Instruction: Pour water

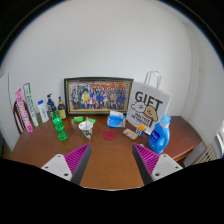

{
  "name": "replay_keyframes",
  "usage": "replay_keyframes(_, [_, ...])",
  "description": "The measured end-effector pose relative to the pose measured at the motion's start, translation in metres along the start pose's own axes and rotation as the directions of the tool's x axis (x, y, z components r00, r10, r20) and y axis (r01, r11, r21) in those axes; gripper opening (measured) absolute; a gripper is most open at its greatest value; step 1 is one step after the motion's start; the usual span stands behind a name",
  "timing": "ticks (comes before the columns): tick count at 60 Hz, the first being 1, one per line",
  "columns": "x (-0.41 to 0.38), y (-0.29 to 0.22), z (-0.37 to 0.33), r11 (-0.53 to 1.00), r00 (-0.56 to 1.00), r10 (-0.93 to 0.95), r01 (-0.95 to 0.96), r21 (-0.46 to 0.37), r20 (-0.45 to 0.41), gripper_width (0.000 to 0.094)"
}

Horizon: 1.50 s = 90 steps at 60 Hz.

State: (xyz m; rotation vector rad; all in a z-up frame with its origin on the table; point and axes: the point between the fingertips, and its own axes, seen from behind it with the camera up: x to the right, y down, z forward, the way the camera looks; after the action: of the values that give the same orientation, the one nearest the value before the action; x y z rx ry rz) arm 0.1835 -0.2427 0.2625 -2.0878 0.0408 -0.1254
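Note:
A small green bottle (60,129) stands on the brown wooden table (108,165), beyond my left finger. Just right of it is a small pale cup (87,127) with green on it. A flat pink round thing (109,133) lies on the table right of the cup. My gripper (110,157) is open, its magenta pads (76,158) wide apart over bare wood, and nothing is between them. The bottle and cup are well ahead of the fingertips.
A framed group photo (98,96) leans on the white wall behind. A white "GIFT" bag (149,107) and a blue jug (160,135) stand at the right. Several bottles (46,108) and a pink package (22,109) stand at the left.

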Motion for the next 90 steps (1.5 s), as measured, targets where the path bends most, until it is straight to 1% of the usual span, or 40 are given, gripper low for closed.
replay_keyframes(12, [-0.028, 0.01, 0.013, 0.999, 0.999, -0.014, 0.015, -0.029, 0.032, 0.0854])
replay_keyframes(17, [-0.054, 0.015, 0.022, 0.999, 0.998, -0.025, 0.027, -0.032, 0.063, 0.0856])
replay_keyframes(29, [-0.162, 0.022, 0.053, 0.997, 0.982, -0.058, 0.064, -0.031, 0.18, 0.0861])
replay_keyframes(36, [-0.231, 0.017, 0.083, 0.999, 0.972, -0.052, 0.053, 0.001, 0.231, 0.0854])
replay_keyframes(46, [-0.295, -0.006, 0.15, 0.997, 0.978, -0.035, 0.019, 0.081, 0.208, 0.0854])
replay_keyframes(52, [-0.317, -0.018, 0.195, 0.993, 0.982, -0.019, -0.004, 0.12, 0.187, 0.0855])
replay_keyframes(55, [-0.326, -0.024, 0.214, 0.99, 0.982, -0.008, -0.019, 0.137, 0.19, 0.0855])
replay_keyframes(60, [-0.337, -0.028, 0.247, 0.986, 0.984, -0.014, -0.016, 0.164, 0.18, 0.0839])
replay_keyframes(65, [-0.344, -0.026, 0.278, 0.985, 0.986, -0.014, -0.015, 0.174, 0.165, 0.0801])
replay_keyframes(68, [-0.35, -0.023, 0.291, 0.984, 0.984, -0.001, -0.03, 0.173, 0.176, 0.0744])
replay_keyframes(71, [-0.349, -0.023, 0.303, 0.982, 0.987, 0.009, -0.039, 0.182, 0.162, 0.0639])
replay_keyframes(73, [-0.344, -0.025, 0.307, 0.98, 0.99, 0.01, -0.038, 0.194, 0.143, 0.0521])
replay_keyframes(75, [-0.344, -0.026, 0.307, 0.977, 0.99, 0.015, -0.044, 0.207, 0.139, 0.0514])
replay_keyframes(78, [-0.342, -0.027, 0.308, 0.974, 0.99, 0.027, -0.057, 0.218, 0.141, 0.0458])
replay_keyframes(80, [-0.341, -0.027, 0.308, 0.973, 0.99, 0.027, -0.058, 0.225, 0.14, 0.04])
replay_keyframes(81, [-0.34, -0.027, 0.308, 0.972, 0.99, 0.027, -0.058, 0.227, 0.136, 0.04])
replay_keyframes(82, [-0.34, -0.028, 0.308, 0.971, 0.991, 0.028, -0.058, 0.232, 0.132, 0.0374])
replay_keyframes(85, [-0.339, -0.027, 0.308, 0.971, 0.992, 0.027, -0.056, 0.234, 0.126, 0.0339])
replay_keyframes(88, [-0.338, -0.027, 0.308, 0.971, 0.992, 0.023, -0.051, 0.232, 0.124, 0.0339])
replay_keyframes(89, [-0.338, -0.027, 0.308, 0.972, 0.992, 0.02, -0.049, 0.232, 0.125, 0.031])
replay_keyframes(90, [-0.338, -0.028, 0.308, 0.972, 0.992, 0.022, -0.05, 0.232, 0.122, 0.031])
